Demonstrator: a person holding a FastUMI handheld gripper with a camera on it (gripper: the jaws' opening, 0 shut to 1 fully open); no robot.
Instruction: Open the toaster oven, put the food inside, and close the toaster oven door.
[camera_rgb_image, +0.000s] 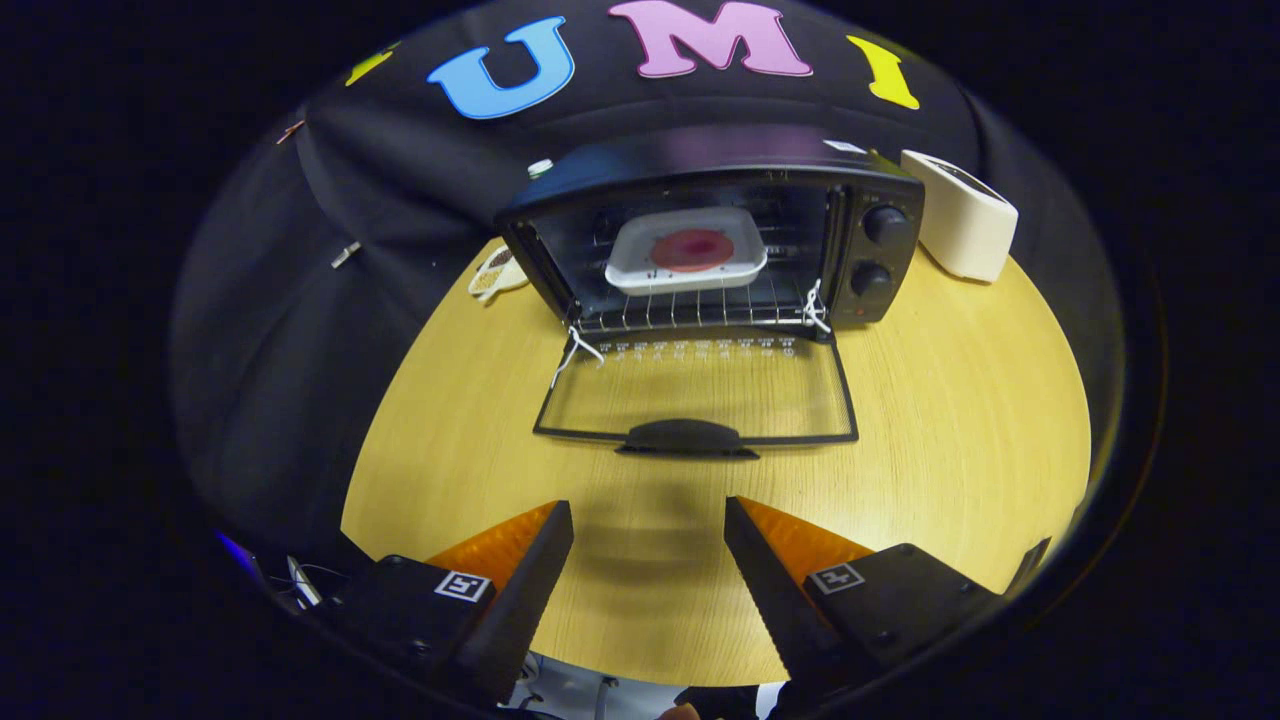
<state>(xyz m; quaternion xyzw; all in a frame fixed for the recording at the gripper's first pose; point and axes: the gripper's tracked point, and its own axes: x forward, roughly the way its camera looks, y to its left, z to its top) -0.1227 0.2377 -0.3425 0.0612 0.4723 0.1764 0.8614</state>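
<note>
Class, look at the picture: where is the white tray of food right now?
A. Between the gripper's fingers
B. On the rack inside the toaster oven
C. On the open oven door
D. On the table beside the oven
B: the white tray sits on the rack inside the toaster oven, beyond the lowered door; the gripper is open and empty.

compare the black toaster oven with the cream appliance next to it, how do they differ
The toaster oven is black; the cream appliance is pale. The oven is the larger and stands straight ahead beyond the open gripper; the cream one sits beside its knob side. The oven's door lies folded down, showing a white tray of food on the rack; the cream one shows no opening. Both rest on the wooden table.
</note>
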